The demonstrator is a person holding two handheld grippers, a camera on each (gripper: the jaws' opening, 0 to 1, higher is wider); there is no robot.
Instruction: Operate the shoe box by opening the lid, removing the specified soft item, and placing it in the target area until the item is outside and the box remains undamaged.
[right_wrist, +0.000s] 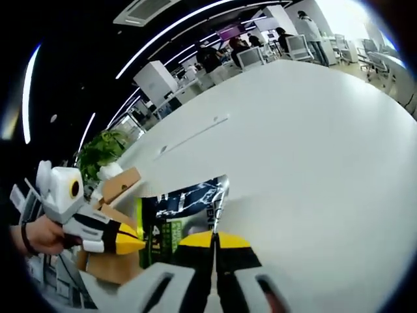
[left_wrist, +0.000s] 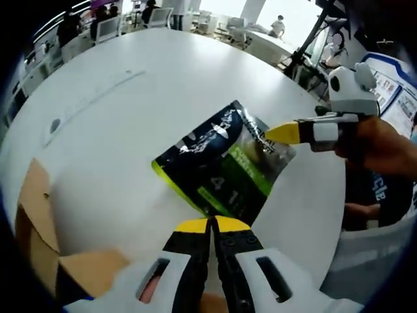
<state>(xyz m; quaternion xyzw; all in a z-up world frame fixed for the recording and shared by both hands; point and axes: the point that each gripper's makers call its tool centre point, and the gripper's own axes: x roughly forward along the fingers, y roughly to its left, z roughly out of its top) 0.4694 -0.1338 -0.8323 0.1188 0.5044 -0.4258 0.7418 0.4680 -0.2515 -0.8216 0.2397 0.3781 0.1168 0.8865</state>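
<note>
A soft packet (left_wrist: 218, 160), dark navy with a green panel and a clear end, lies spread low over the white table (left_wrist: 130, 104). My left gripper (left_wrist: 212, 225) has its yellow-tipped jaws shut on the packet's near edge. The right gripper (left_wrist: 285, 133) comes in from the right in the left gripper view and pinches the packet's far corner. In the right gripper view my right gripper (right_wrist: 214, 240) is shut on the packet (right_wrist: 179, 218), and the left gripper (right_wrist: 127, 242) holds its other side. The brown cardboard shoe box (left_wrist: 39, 215) stands at lower left, its flaps (right_wrist: 120, 184) up behind the packet.
The round white table (right_wrist: 313, 143) stretches far beyond the packet. Office chairs (left_wrist: 107, 27) and desks ring its far edge, with people seated there. A potted plant (right_wrist: 98, 153) stands behind the box. A person's hand (right_wrist: 39, 235) holds the left gripper.
</note>
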